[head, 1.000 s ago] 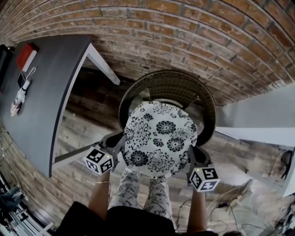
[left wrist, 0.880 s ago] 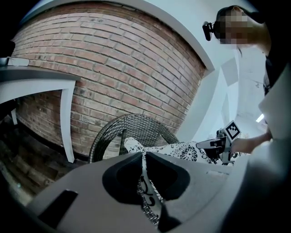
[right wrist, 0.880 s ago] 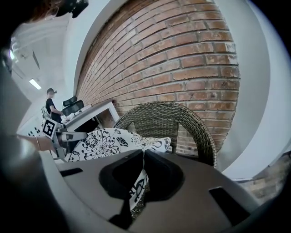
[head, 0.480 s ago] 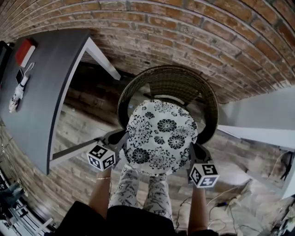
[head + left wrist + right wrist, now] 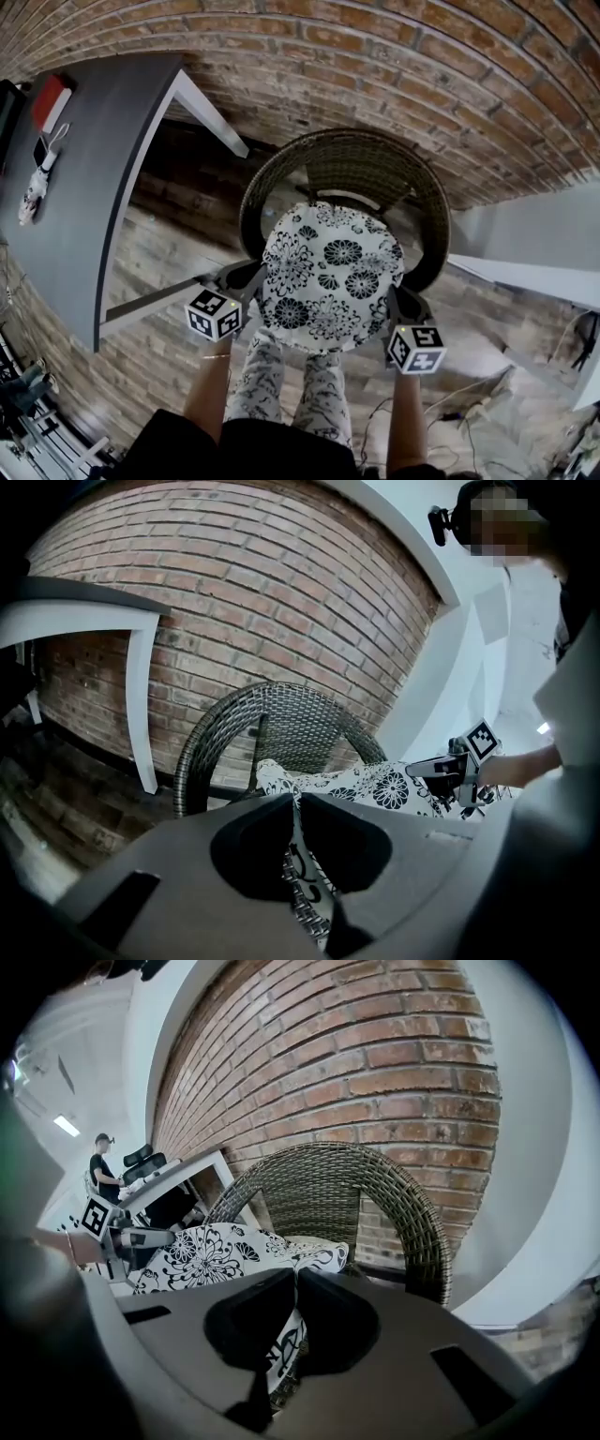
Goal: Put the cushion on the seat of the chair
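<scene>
A red-brick wall and a plank floor back the scene. The left gripper is clamped on the 1 cushion at its 8 o'clock edge, jaws drawn nearly together with only the printed fabric between them. The right gripper pinches the same cushion the same way at 4 o'clock. In the head view the cushion's rim covers both sets of jaw tips, leaving the 2 marker cubes, 1 on the left and 1 on the right.

The round black-and-white floral cushion lies level over the seat of the 1 wicker chair, its far edge at the foot of the woven backrest. The seat itself is hidden beneath it, and no view shows whether cushion and seat touch.

At 6 o'clock the person's patterned trouser legs are partly covered by the cushion. At 9 o'clock a grey table, cut off by the frame, carries a red object and a small white item too small to identify. Cables at 5 o'clock are hard to make out.
</scene>
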The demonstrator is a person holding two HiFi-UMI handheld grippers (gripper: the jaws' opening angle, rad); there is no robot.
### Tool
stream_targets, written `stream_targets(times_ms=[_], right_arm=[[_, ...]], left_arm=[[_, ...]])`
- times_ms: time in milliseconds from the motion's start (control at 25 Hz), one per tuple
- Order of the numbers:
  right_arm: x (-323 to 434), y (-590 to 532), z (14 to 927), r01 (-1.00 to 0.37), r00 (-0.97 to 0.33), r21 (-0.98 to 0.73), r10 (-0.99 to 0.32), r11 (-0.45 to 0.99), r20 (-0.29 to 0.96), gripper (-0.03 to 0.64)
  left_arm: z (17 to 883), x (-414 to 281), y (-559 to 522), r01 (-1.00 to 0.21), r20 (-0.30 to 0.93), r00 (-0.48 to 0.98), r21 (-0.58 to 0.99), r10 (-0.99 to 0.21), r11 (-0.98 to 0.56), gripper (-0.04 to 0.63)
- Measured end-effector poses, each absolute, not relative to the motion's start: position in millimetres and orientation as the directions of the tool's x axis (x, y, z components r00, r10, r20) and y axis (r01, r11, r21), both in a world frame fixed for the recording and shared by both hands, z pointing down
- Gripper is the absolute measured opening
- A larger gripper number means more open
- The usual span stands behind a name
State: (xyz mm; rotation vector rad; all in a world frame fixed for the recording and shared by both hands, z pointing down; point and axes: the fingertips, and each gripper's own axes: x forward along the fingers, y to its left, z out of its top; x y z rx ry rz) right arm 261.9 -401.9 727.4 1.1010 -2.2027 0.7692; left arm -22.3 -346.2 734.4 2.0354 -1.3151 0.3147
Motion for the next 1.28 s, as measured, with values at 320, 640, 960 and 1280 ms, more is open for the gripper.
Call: stream_targets(times_ms=[320, 640, 960, 1280], right_arm=[[262, -416, 745, -0.822, -0.508, -0.230, -0.488, 0.520, 0.710, 0.011], [263, -430, 758, -0.816, -0.495, -0.210, -0.463, 0.539, 0.735, 0.011], [263, -443, 773, -0.807, -0.491, -0.202, -0.443, 0.555, 0.750, 0.011], [269, -449, 790, -0.804, -0.472, -0.180, -0.424, 0.567, 0.773, 0.011]], left_arm=[[752, -19, -353, -0.879, 0.547, 0.448, 0.416, -0.707, -0.234, 0.020], [772, -20, -356, -0.890, 0.583, 0.426, 0.409, -0.692, -0.204, 0.020], [787, -15, -364, -0.895, 0.604, 0.413, 0.406, -0.681, -0.183, 0.020], [800, -16, -367, -0.906, 0.621, 0.390, 0.392, -0.679, -0.162, 0.020]])
